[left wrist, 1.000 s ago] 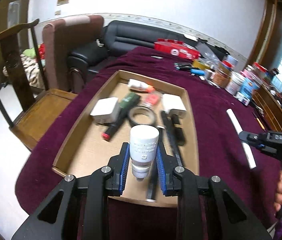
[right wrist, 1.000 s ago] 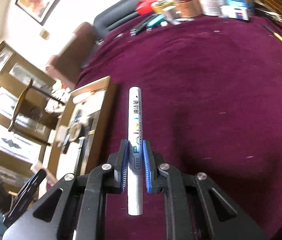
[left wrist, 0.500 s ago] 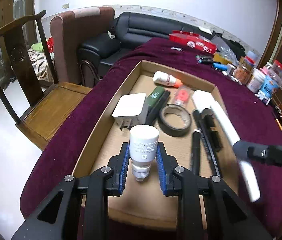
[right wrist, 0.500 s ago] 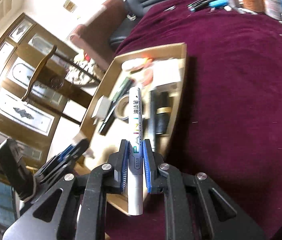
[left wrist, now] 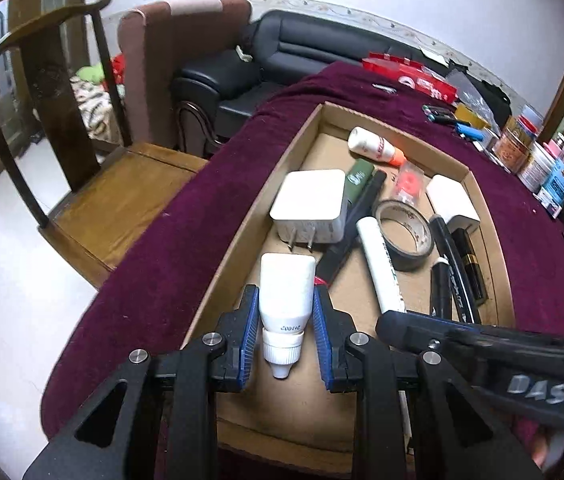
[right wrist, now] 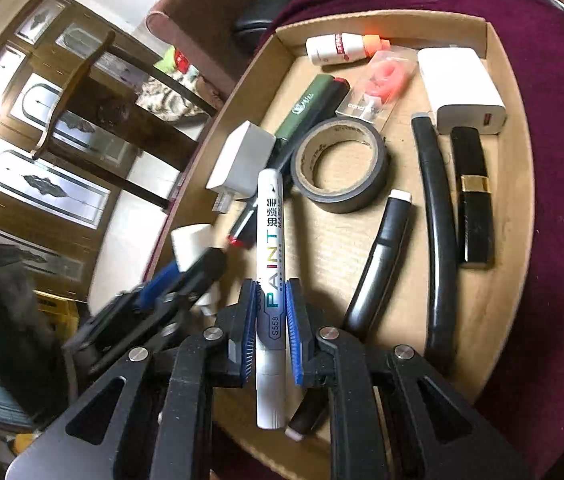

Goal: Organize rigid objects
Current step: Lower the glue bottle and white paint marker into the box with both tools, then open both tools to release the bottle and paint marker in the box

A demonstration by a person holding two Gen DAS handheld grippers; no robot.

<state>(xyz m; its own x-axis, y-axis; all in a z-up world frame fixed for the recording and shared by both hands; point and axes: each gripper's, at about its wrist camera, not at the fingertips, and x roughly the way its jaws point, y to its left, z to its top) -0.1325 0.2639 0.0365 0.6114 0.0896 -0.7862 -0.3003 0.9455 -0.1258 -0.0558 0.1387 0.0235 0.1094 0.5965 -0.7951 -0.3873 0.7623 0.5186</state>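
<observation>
Sorting looks well along: the cardboard tray already holds a tape roll, chargers, pens and a lipstick, while jars and pens wait on the cloth at upper right of the left view. Left gripper is clamped on a white bottle and right gripper on a paint marker; both tilt down above the tray's near end, neither item set down yet

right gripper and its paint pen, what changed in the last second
The right gripper carried the paint pen from over the purple cloth to above the cardboard tray. The left gripper moved in over the tray too. Both grips unchanged: pen, and white bottle.
</observation>
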